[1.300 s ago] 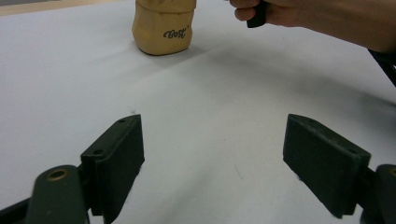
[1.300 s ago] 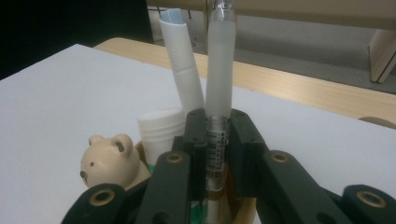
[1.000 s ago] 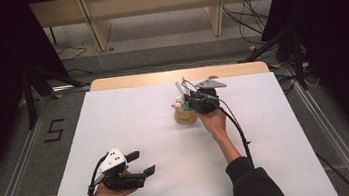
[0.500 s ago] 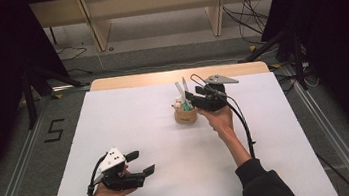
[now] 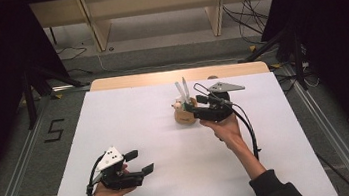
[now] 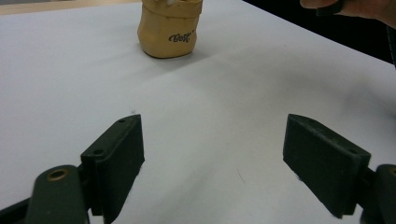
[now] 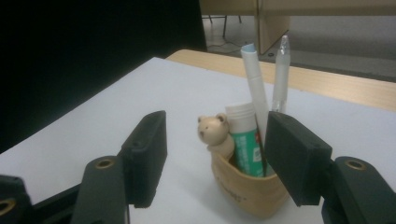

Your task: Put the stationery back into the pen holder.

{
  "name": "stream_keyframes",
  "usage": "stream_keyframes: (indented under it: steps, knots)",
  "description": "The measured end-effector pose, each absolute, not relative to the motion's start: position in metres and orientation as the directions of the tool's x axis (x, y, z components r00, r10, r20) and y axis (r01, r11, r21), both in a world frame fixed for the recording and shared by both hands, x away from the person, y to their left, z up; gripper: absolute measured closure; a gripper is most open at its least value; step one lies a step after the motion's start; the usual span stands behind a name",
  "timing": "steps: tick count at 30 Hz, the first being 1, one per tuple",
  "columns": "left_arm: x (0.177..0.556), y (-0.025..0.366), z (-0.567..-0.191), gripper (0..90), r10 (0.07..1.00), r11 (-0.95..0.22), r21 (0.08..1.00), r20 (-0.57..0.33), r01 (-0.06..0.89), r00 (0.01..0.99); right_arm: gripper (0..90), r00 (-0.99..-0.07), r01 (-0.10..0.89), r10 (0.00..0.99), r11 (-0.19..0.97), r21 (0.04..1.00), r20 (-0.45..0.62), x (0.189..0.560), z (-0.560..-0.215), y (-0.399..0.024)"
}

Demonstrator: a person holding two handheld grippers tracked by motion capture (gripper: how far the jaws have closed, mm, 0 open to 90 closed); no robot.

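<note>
I read my right gripper [image 5: 191, 107] as released; its jaws have just been opening, nothing pressed between them, and it hovers just beside the tan pen holder [image 5: 183, 115]; that holder stands upright on the white table [image 5: 129, 118], toward the far middle; it carries two white pens [image 7: 261, 100], a green-labelled glue stick [image 7: 245, 140] and a small bear figure [image 7: 212, 128]; my left gripper [image 5: 137, 163] sits near the front left edge, jaws apart and empty, well apart from the holder.
</note>
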State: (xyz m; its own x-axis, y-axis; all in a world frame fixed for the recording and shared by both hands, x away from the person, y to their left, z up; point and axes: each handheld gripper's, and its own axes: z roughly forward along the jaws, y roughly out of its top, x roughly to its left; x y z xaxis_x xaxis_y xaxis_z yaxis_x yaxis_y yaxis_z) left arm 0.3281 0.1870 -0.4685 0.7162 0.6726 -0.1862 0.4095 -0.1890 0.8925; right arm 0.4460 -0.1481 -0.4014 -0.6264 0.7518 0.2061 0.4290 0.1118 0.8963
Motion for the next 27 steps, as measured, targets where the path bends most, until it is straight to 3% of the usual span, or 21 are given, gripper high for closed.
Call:
stream_keyframes:
  steps: [27]
  knots:
    - [0.328,0.188,-0.468,19.7,0.675,-0.179,0.895,-0.191,0.409,0.713,32.8,-0.682,0.398,0.711,0.167,0.902,0.169,0.359,-0.422,-0.183]
